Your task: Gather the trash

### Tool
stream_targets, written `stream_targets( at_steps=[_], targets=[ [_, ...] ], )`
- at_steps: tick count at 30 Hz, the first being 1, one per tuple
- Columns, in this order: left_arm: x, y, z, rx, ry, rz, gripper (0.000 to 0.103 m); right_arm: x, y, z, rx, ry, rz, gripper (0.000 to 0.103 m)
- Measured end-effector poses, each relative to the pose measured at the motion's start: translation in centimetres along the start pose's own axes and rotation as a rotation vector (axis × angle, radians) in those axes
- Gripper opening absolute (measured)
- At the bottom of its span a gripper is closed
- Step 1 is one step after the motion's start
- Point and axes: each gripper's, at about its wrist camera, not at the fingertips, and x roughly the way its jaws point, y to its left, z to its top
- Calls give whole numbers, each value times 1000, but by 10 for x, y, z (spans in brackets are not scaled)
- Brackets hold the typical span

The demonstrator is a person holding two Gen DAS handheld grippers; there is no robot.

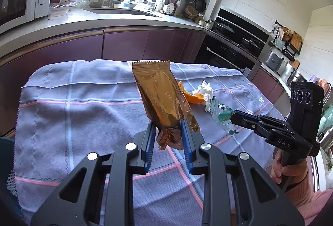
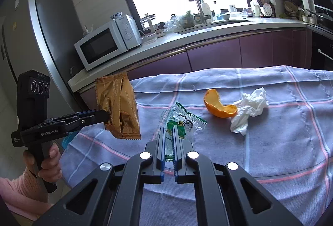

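- Left claw (image 1: 167,128) is clamped on the gold wrapper (image 1: 164,99), lifted above the cloth-covered worktop (image 1: 83,117).
- Right claw (image 2: 169,134) pinches the clear green-printed wrapper (image 2: 183,119), near the worktop's middle.
- Orange peel (image 2: 219,106) and crumpled tissue (image 2: 248,109) touch, toward the far edge, not yet collected.
- Next, likely: carry both wrappers to a bin; none is identifiable.

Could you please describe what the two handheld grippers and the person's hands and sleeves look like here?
Both the left gripper and right gripper are matte black with blue finger pads and silver pivot pins. White lettering reads "GenRobot.AI" on the left, "DAS" on the right. Each handle carries three round lenses. The left hand wears a pink knit sleeve.
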Motion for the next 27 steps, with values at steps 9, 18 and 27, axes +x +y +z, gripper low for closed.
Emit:
stream_targets(
  at_steps=[9,18,27],
  targets=[
    [-57,34,-17,-37,-54,87,25,22,49,5,-76,21,103,5],
    [-118,78,-37,-94,-106,189,25,51,108,12,-172,58,217,5],
    [-172,122,-52,-174,-161,310,25,85,173,13,-281,102,333,5]
  ],
)
